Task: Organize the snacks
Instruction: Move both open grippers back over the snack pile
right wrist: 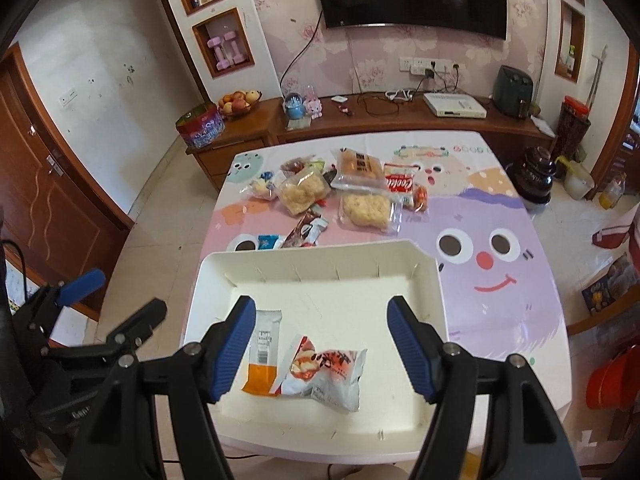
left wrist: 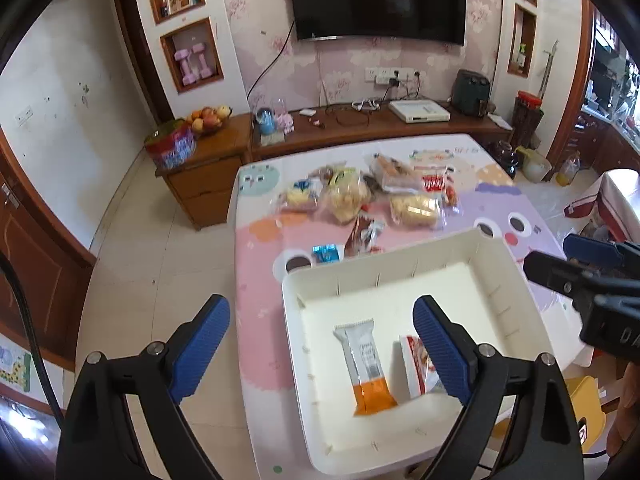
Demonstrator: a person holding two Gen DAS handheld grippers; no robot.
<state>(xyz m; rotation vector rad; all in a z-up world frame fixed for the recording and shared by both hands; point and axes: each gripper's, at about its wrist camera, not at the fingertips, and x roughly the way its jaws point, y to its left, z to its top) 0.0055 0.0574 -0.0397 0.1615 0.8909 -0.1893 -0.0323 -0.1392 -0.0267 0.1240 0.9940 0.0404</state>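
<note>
A white bin stands on the near part of the table. Inside it lie a white and orange snack bar and a red and white packet. Several loose snack packs lie in a heap farther back. My left gripper hovers open over the bin's left edge, with nothing between its blue pads. Above the bin's floor, over the two packets, my right gripper is held open and empty.
The table wears a pink and purple cartoon cloth. A wooden cabinet with a fruit bowl, a tin and a white box runs along the back wall under a TV. A dark jar stands on the floor at right.
</note>
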